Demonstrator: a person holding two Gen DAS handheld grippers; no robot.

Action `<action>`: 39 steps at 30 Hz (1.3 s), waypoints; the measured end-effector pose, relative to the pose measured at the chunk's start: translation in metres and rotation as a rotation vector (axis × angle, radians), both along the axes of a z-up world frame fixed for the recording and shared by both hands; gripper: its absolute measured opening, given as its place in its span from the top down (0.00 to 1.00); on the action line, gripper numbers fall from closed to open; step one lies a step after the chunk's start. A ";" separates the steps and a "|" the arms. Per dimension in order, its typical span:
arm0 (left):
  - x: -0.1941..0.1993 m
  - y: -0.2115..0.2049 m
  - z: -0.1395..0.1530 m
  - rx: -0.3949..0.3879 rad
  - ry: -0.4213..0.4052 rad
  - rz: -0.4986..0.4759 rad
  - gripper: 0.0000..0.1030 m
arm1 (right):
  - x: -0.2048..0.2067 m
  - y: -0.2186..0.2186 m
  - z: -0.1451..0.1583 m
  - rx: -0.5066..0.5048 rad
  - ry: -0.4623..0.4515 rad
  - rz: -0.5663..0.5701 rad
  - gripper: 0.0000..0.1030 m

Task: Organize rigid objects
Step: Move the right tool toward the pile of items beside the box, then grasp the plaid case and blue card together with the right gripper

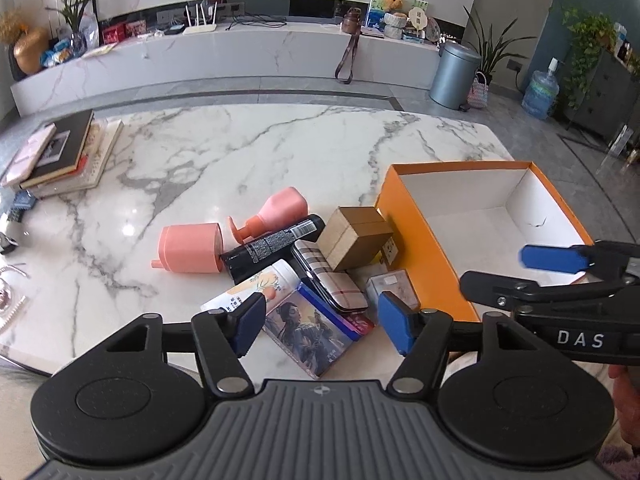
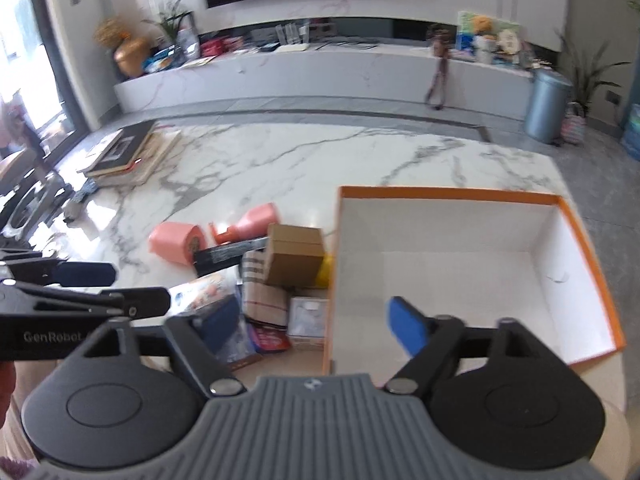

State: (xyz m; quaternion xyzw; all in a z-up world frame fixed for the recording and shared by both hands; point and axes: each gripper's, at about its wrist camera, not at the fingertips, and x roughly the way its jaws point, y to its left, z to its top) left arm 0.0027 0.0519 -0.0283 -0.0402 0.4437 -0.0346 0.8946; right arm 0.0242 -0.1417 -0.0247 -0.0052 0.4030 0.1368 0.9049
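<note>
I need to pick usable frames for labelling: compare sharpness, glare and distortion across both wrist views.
Left wrist view: sharp; labels on the black bottle are legible, a window glare patch sits on the marble table, and fisheye bends the table edge. Right wrist view: motion-blurred throughout; the orange box rim and the pile are smeared, and the window at left is blown out.

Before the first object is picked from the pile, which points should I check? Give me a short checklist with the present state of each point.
1. Left gripper open and empty: ok.
2. Right gripper open and empty: ok.
3. Orange box has free space inside: ok, nothing lies in it.
4. Brown carton free to grasp from above: ok, it sits on top of the pile.
5. Black bottle free to lift: not ok, the plaid case leans against it.
6. The two grippers are clear of each other: cannot tell, they are close beside each other.
</note>
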 end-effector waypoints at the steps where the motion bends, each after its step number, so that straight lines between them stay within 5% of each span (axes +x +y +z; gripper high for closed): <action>1: 0.002 0.004 -0.002 -0.007 0.004 -0.001 0.30 | 0.003 0.003 -0.002 0.011 0.010 0.017 0.29; 6: 0.013 0.023 -0.014 -0.049 0.039 -0.019 0.36 | 0.019 0.024 -0.008 0.027 0.034 0.098 0.48; 13: 0.040 0.041 -0.053 -0.014 0.165 -0.088 0.42 | 0.048 0.058 -0.039 0.024 0.144 0.216 0.61; 20: 0.069 0.054 -0.087 -0.180 0.315 0.002 0.42 | 0.074 0.073 -0.068 -0.084 0.192 0.258 0.71; 28: 0.083 0.055 -0.132 -0.249 0.475 0.153 0.42 | 0.079 0.080 -0.078 -0.154 0.215 0.358 0.74; 34: 0.079 0.062 -0.145 -0.336 0.472 0.206 0.35 | 0.079 0.088 -0.087 -0.220 0.205 0.407 0.73; 39: 0.077 0.061 -0.141 -0.337 0.418 0.200 0.44 | 0.083 0.082 -0.092 -0.208 0.240 0.383 0.73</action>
